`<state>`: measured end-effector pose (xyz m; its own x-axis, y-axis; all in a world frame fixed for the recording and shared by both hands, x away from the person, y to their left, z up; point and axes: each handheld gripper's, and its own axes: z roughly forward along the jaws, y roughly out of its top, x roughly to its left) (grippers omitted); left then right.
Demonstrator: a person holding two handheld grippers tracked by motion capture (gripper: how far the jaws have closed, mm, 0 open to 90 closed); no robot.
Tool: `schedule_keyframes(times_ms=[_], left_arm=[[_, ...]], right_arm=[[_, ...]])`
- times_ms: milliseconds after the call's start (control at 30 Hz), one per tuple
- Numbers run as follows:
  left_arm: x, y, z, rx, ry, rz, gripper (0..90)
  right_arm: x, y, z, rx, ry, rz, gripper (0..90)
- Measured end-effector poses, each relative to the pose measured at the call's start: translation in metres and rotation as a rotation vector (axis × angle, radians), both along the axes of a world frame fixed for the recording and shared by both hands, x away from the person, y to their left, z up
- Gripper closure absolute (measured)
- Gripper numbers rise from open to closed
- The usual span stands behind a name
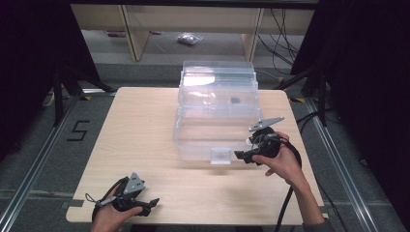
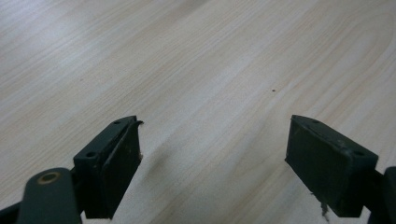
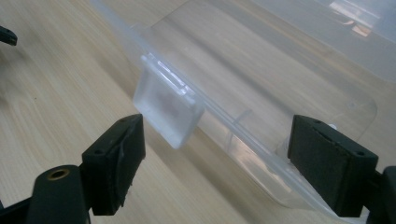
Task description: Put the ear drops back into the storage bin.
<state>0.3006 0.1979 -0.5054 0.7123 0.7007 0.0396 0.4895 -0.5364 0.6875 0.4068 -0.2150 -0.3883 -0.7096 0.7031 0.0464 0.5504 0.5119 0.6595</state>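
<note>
A clear plastic storage box (image 1: 215,128) stands on the far middle of the wooden table (image 1: 140,125), with its clear lid (image 1: 217,79) raised behind it. A square clear latch (image 1: 221,155) hangs down at the middle of the front wall. A small dark item (image 1: 235,100) shows through the plastic. My right gripper (image 1: 244,155) is open at the box's front right, jaws pointing left toward the latch (image 3: 168,105); in the right gripper view (image 3: 215,135) the box rim (image 3: 280,84) runs between the jaws, untouched. My left gripper (image 1: 151,203) rests open near the table's front left edge, over bare wood (image 2: 212,140).
The table's front edge is close under both hands. A black "5" (image 1: 77,130) is marked on the grey floor at the left. Behind the table are wooden furniture legs (image 1: 138,34), a small plastic bag (image 1: 189,38) and loose cables (image 1: 283,43).
</note>
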Motion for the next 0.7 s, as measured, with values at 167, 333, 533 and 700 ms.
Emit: schedule_keyframes(times_ms=[167,333,533,700], left_arm=[[0.0,0.002,0.002,0.027,0.006,-0.02,17.3],[0.0,0.002,0.002,0.028,0.004,-0.021,17.3],[0.0,0.002,0.003,0.041,0.001,-0.029,17.3],[0.0,0.001,0.003,0.045,0.002,-0.036,17.3]], right_arm=[[-0.006,-0.001,-0.003,0.009,0.005,0.021,20.2],[-0.013,-0.002,-0.007,0.013,-0.003,0.028,20.1],[-0.019,0.0,-0.008,0.025,-0.01,0.011,20.0],[-0.024,0.0,-0.008,0.018,0.002,0.014,20.0]])
